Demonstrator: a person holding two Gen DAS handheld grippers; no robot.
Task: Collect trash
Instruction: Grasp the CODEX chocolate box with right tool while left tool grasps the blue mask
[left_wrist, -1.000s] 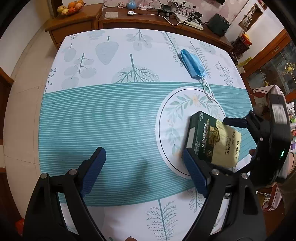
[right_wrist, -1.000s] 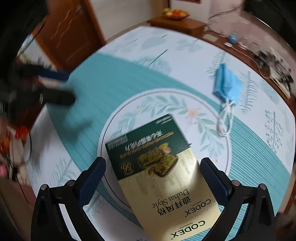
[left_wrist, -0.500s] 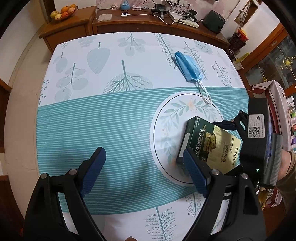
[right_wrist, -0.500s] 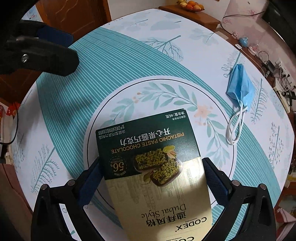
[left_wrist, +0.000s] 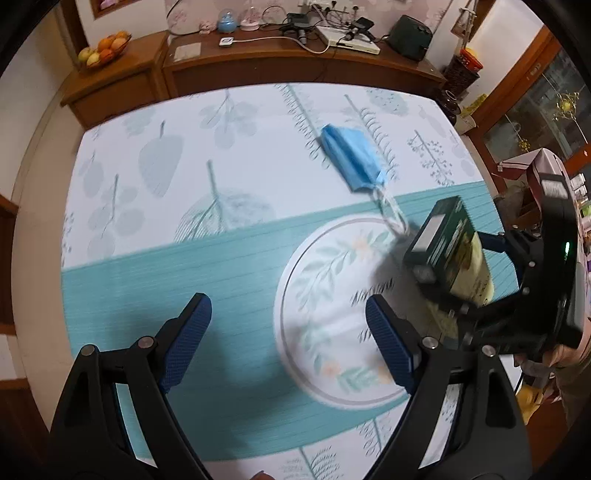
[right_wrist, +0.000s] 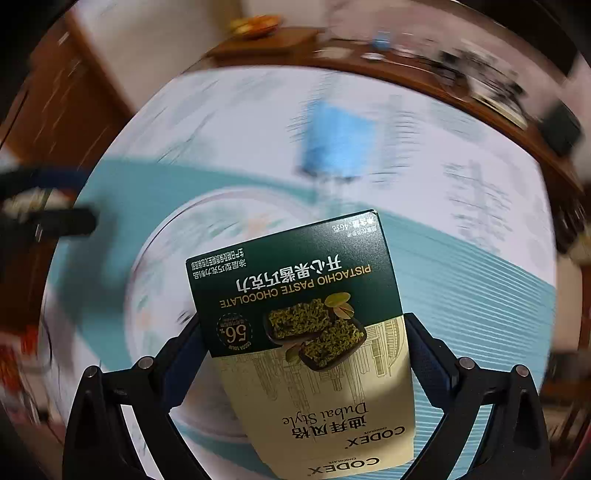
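Note:
A green and cream chocolate box (right_wrist: 306, 332) is clamped between the fingers of my right gripper (right_wrist: 306, 354), lifted off the table and tilted. In the left wrist view the box (left_wrist: 448, 254) hangs in the right gripper (left_wrist: 461, 280) above the table's right side. A blue face mask (left_wrist: 351, 160) lies on the tablecloth beyond it; it shows blurred in the right wrist view (right_wrist: 336, 144). My left gripper (left_wrist: 288, 339) is open and empty above the teal band of the tablecloth (left_wrist: 177, 266).
A wooden sideboard (left_wrist: 295, 62) with cables, a box and small items runs along the table's far edge. A fruit bowl (left_wrist: 105, 48) sits on a cabinet at the far left. A glass cabinet (left_wrist: 535, 110) stands to the right.
My right gripper has closed on the chocolate box and lifted it off the table, tilting it. My left gripper has stayed open and shifted slightly forward.

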